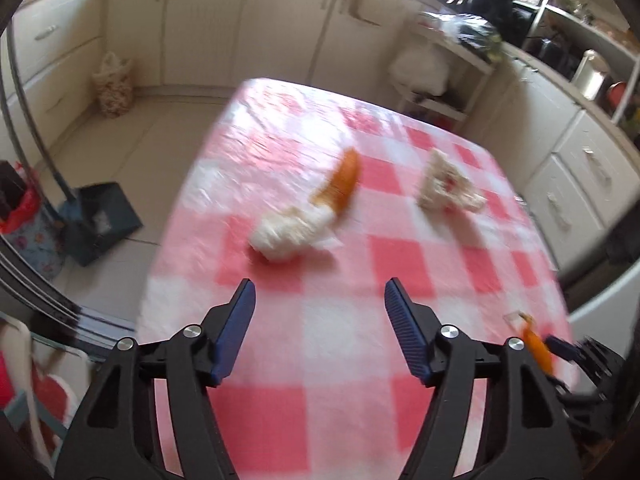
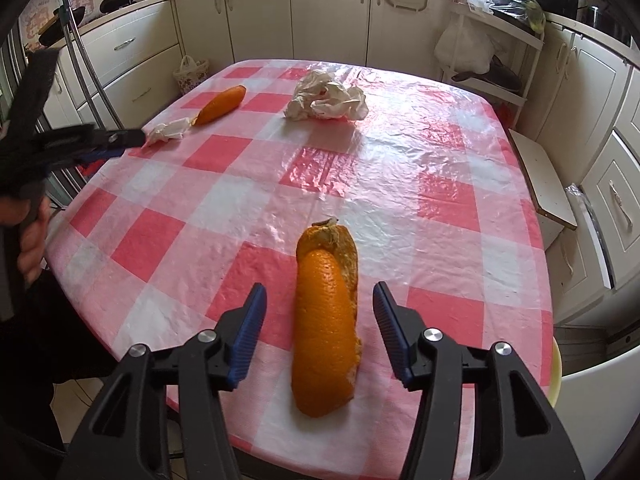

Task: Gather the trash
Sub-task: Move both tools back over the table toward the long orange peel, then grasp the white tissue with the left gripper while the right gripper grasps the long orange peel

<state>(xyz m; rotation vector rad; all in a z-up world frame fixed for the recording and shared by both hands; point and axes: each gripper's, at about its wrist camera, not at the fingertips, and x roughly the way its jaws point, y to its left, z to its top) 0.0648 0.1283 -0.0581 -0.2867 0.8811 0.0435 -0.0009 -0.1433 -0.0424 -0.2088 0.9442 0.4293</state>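
Note:
A long orange peel [image 2: 325, 332] lies on the pink checked tablecloth [image 2: 400, 168] between the fingers of my open right gripper [image 2: 320, 336]; the pads do not touch it. A second orange peel [image 1: 340, 182] [image 2: 222, 105] lies next to a small crumpled white tissue [image 1: 290, 232] [image 2: 168, 130]. My left gripper [image 1: 320, 320] is open and empty, just short of that tissue; it also shows in the right wrist view [image 2: 120, 142]. A larger crumpled paper [image 1: 446, 186] [image 2: 326, 98] lies at the table's far side.
Cream kitchen cabinets [image 2: 328, 8] ring the table. A dustpan [image 1: 102, 220] and a patterned bag [image 1: 114, 84] stand on the floor left of the table. A white rack with bags [image 2: 492, 52] stands at the back right. A stool [image 2: 542, 184] is by the right edge.

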